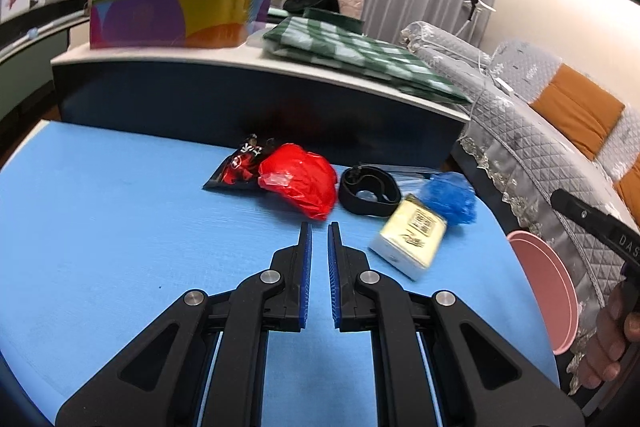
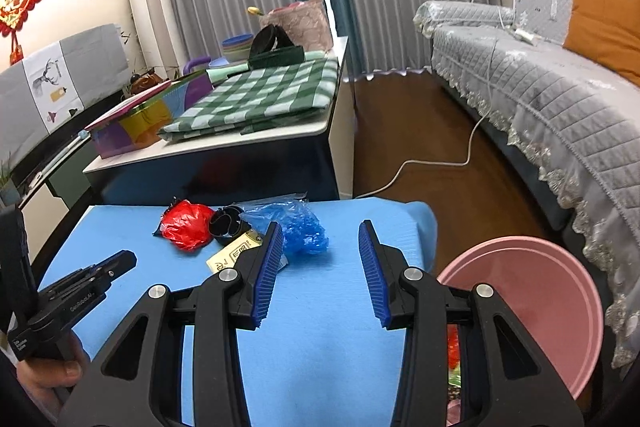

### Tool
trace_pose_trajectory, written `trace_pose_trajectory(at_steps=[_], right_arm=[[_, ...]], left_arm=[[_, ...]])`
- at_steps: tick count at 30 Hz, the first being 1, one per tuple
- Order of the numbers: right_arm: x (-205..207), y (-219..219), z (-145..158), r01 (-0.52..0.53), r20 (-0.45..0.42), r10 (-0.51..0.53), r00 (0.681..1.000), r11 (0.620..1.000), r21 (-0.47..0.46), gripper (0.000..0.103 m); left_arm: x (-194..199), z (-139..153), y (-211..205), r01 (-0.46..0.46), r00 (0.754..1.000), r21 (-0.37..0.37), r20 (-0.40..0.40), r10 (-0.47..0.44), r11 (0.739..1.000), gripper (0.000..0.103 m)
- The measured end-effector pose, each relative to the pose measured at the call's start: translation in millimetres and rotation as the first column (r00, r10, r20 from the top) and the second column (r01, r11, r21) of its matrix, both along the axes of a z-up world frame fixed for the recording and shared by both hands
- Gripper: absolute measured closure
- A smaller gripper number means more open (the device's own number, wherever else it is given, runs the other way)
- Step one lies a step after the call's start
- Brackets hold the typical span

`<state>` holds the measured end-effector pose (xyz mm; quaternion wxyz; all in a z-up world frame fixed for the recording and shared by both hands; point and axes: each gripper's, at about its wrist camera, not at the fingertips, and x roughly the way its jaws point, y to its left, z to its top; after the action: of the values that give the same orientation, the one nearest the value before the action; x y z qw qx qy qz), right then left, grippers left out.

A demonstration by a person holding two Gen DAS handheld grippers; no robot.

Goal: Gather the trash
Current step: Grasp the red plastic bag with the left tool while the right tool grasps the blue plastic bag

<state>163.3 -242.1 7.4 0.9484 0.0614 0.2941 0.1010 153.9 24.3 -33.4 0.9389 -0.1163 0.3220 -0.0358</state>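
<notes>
Trash lies at the far side of the blue table (image 1: 100,227): a red plastic bag (image 1: 304,179), a black-and-red wrapper (image 1: 236,169), a black band (image 1: 368,191), a yellow packet (image 1: 412,233) and a crumpled blue plastic bag (image 1: 452,197). My left gripper (image 1: 319,231) is nearly shut and empty, just short of the red bag. My right gripper (image 2: 320,231) is open and empty, over the table's right part, near the blue bag (image 2: 298,227). The red bag (image 2: 186,227) and packet (image 2: 232,255) show there too. A pink basin (image 2: 540,291) stands beside the table on the right, with red trash inside.
A higher white table (image 2: 280,135) behind holds a green checked cloth (image 2: 260,99) and a colourful box (image 1: 168,15). A grey-covered sofa (image 2: 540,95) runs along the right. A white cable (image 2: 440,163) lies on the brown floor.
</notes>
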Motion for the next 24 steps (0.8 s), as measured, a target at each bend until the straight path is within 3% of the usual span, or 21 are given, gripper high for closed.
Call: trace_pose_trajectory(at_steps=[6,9,11,24], right_arm=[[26.0,8.7,-17.0,-0.009,-0.032,0.009,0.999,1.0,0.012,0.062],[36.4,15.7,-21.0,-0.024,-0.041,0.025,0.999,1.0,0.015,0.056],[41.7,22.0,-24.1,-0.045,-0.042,0.045,0.998,0.999,0.002,0.044],[69.6,36.1,-45.1,-0.086,-0.116,0.085,0.99,0.996,-0.009,0.043]], left_arm=[[19.7,-8.4,2.3,0.007,1.0,-0.006,-0.009,-0.007,1.0,0.092],[28.8,-12.0,5.7,-0.007,1.0,-0.011,-0.009,0.007,1.0,0.068],[35.9,-16.4,9.3,-0.015,1.0,-0.027,-0.018,0.014,1.0,0.066],[69.0,-33.8,18.1,-0.036,0.993,-0.094,-0.111,0.025,0.995,0.063]])
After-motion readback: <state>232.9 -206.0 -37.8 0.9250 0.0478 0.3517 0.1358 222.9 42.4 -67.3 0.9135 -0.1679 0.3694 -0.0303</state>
